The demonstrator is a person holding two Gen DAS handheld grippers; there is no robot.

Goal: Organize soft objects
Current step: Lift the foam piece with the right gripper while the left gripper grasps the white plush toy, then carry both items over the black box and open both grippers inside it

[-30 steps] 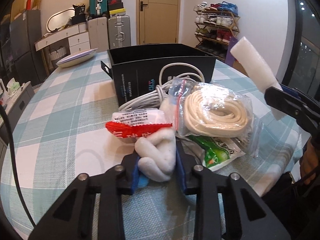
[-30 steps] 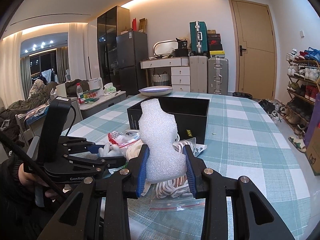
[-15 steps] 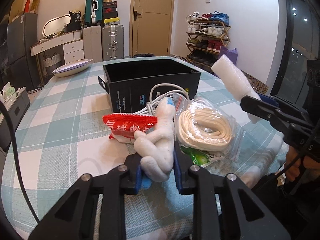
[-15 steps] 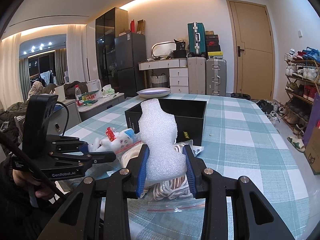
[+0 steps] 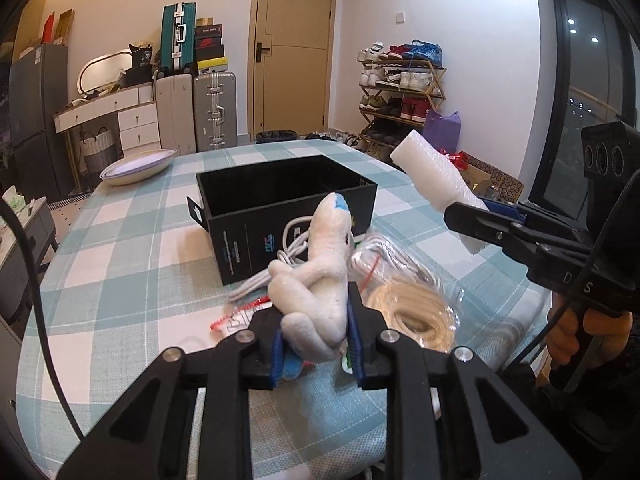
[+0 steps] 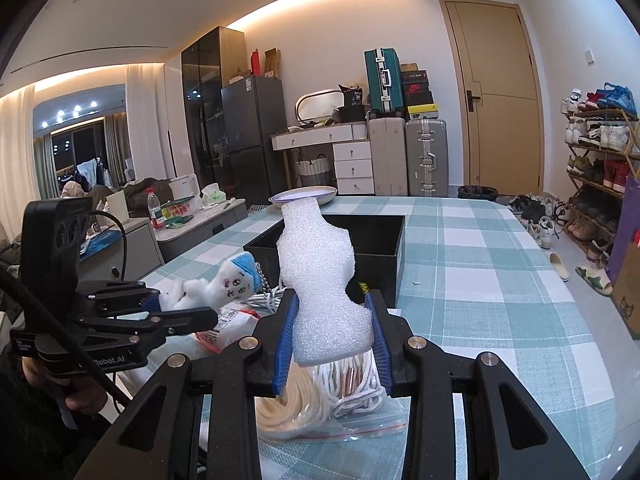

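Note:
My left gripper (image 5: 316,344) is shut on a small white plush toy (image 5: 316,280) with a blue cap and holds it above the table, in front of the open black box (image 5: 280,196). The toy also shows in the right wrist view (image 6: 224,284), held by the left gripper (image 6: 188,312). My right gripper (image 6: 332,344) is shut on a white foam piece (image 6: 320,284), upright, near the box (image 6: 380,256). In the left wrist view the foam (image 5: 432,176) sticks up at the right, beside the box.
On the checked tablecloth (image 5: 120,248) lie a bagged coil of cream rope (image 5: 408,308), a white cable (image 5: 288,256) and a red snack pack (image 6: 228,328). An oval dish (image 5: 136,164) stands at the far left edge. Suitcases and a shoe rack lie beyond.
My left gripper has lifted the plush toy off the pile and raised it towards the box. The right gripper still holds the foam, nearly unmoved.

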